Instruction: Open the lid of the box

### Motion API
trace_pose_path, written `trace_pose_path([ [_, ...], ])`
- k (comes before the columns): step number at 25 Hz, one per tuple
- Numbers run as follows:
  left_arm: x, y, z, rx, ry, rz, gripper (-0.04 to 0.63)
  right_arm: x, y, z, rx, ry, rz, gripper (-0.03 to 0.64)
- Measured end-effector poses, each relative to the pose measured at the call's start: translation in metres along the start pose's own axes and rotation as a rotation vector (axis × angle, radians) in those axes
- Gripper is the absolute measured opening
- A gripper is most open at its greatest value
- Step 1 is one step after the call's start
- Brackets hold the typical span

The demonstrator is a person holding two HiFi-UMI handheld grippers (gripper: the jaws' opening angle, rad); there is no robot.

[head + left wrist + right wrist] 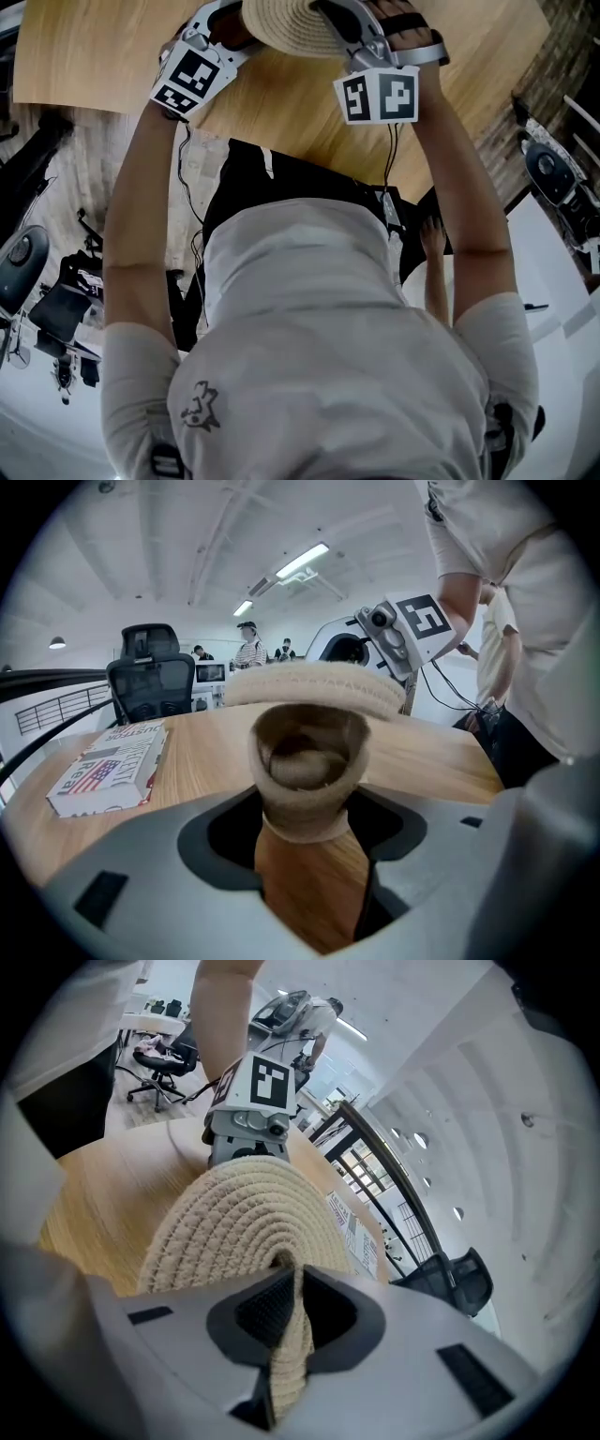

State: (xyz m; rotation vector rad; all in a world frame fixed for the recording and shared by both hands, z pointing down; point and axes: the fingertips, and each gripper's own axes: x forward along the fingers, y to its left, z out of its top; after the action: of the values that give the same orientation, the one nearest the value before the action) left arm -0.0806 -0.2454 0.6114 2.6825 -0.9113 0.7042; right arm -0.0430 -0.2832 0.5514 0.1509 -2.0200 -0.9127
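Note:
A beige woven rope box (305,794) sits on the wooden table (94,56), its small cup-shaped mouth turned towards the left gripper view. Its wide woven lid (281,23) (314,688) (244,1227) stands tilted above it. My right gripper (291,1316) (352,23) is shut on the lid's rim, the rope edge pinched between its pads. My left gripper (309,813) (225,19) has its jaws wide on either side of the box's body. A thin dark gap shows on each side, and I see no pad pressing. Each gripper appears in the other's view, across the lid.
A white printed carton (112,766) lies flat on the table's left part. A black office chair (150,677) stands beyond the far edge, with people further back. My own body fills the head view below the table edge (309,155). Equipment stands on the floor (56,319).

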Motion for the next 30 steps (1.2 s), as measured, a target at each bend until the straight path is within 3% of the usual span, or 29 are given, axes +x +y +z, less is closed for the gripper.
trace_pose_path([
  [14,-0.004,0.006,0.007,-0.023,0.015,0.033,0.301,-0.061,-0.029,-0.016,0.231,0.045,-0.103,0.034],
  [21,-0.028,-0.005,0.046,-0.059,-0.028,0.083,0.301,-0.105,-0.033,-0.023,0.320,0.050,-0.154,0.034],
  [30,-0.088,-0.043,0.089,-0.130,-0.114,0.135,0.301,-0.166,-0.026,0.006,0.413,0.000,-0.238,0.034],
])
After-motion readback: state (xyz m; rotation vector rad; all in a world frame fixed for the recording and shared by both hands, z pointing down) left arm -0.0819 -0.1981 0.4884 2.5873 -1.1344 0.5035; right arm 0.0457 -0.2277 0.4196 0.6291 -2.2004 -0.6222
